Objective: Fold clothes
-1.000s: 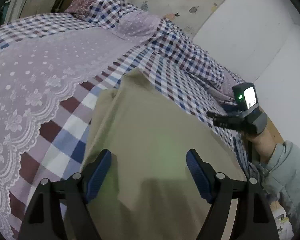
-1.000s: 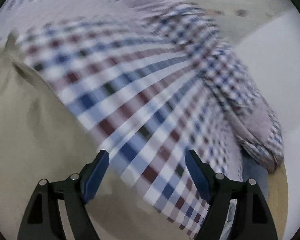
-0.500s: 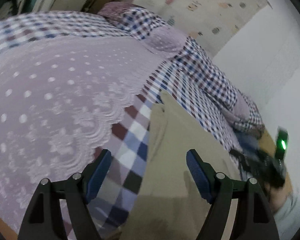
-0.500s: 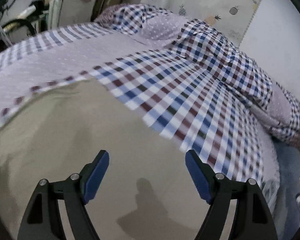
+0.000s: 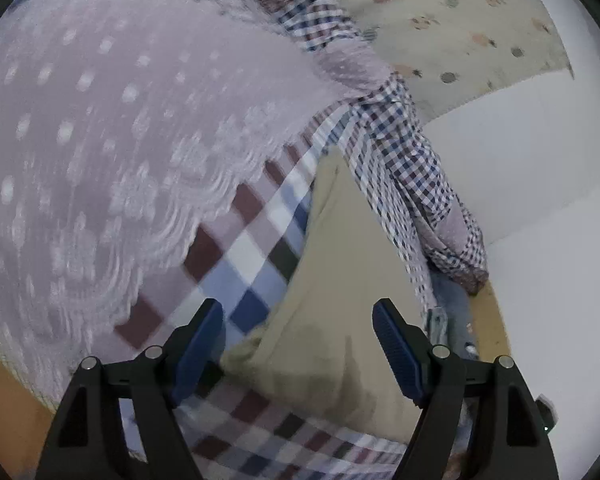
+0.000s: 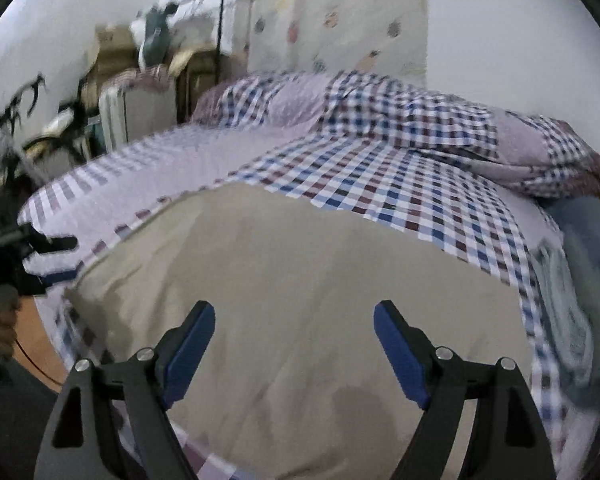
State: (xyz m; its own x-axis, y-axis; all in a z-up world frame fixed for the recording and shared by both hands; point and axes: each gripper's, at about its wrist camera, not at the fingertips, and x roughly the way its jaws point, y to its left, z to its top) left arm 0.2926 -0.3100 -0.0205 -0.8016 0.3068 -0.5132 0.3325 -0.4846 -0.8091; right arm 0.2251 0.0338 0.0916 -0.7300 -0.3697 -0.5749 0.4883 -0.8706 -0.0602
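Observation:
A beige garment point(image 5: 340, 280) lies spread flat on the checked bedsheet point(image 5: 244, 256). My left gripper point(image 5: 296, 336) hovers open over its near left corner, and only the cloth below shows between the blue pads. In the right wrist view the same beige garment point(image 6: 300, 280) fills the middle. My right gripper point(image 6: 292, 344) hangs above its near part, jaws opening, with nothing gripped between them. The left gripper point(image 6: 48, 252) shows at the far left of that view, held by a hand, at the garment's left edge.
A lilac lace blanket point(image 5: 100, 140) covers the bed's left part. Checked pillows point(image 6: 420, 120) are heaped at the head by the wall. Blue jeans point(image 6: 580, 232) and pale folded clothes point(image 6: 560, 320) lie at the right. A suitcase point(image 6: 140, 108) and clutter stand behind the bed.
Both grippers swung across the bed and rolled. The left one slid to the garment's left corner; the right one came from the checked sheet to above the garment. The right hand left the left view.

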